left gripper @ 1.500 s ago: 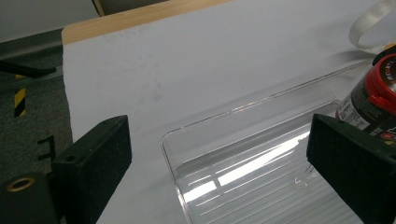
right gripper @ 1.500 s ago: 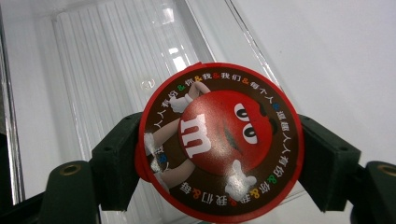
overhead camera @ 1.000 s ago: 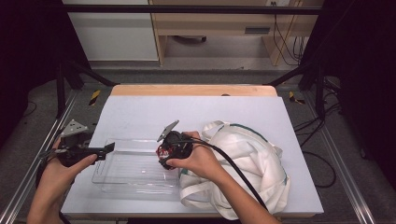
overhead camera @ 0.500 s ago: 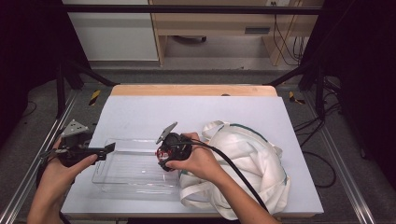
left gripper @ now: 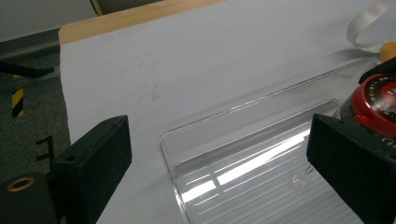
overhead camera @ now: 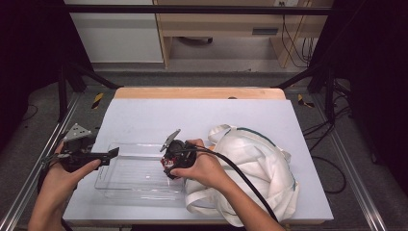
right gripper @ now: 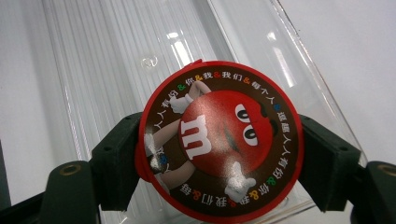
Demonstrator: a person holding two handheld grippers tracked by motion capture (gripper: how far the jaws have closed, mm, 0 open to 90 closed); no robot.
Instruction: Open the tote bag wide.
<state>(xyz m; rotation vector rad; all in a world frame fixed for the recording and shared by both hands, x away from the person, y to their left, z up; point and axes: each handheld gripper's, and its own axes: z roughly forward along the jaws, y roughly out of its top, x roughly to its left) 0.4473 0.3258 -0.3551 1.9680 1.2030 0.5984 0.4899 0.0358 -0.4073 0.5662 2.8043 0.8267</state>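
Candy tub held over the clear tray

From above, the right gripper (overhead camera: 169, 162) is seen at the tray (overhead camera: 120, 185). Along the left gripper (left gripper: 219, 154), released jaws flank the tray corner. Along the right gripper (right gripper: 219, 163), the tub (right gripper: 219, 140) is clenched above the tray.

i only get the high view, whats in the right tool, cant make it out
Observer: The right tool is shut on a round candy tub with a red-rimmed lid.
Operator: is it inside the clear tray yet
Observer: It is held over the clear tray, near its right end wall; whether it touches the ribbed floor I cannot tell.
Operator: and the left tool
Observer: The left tool is open, jaws on either side of the tray's left corner, gripping nothing.
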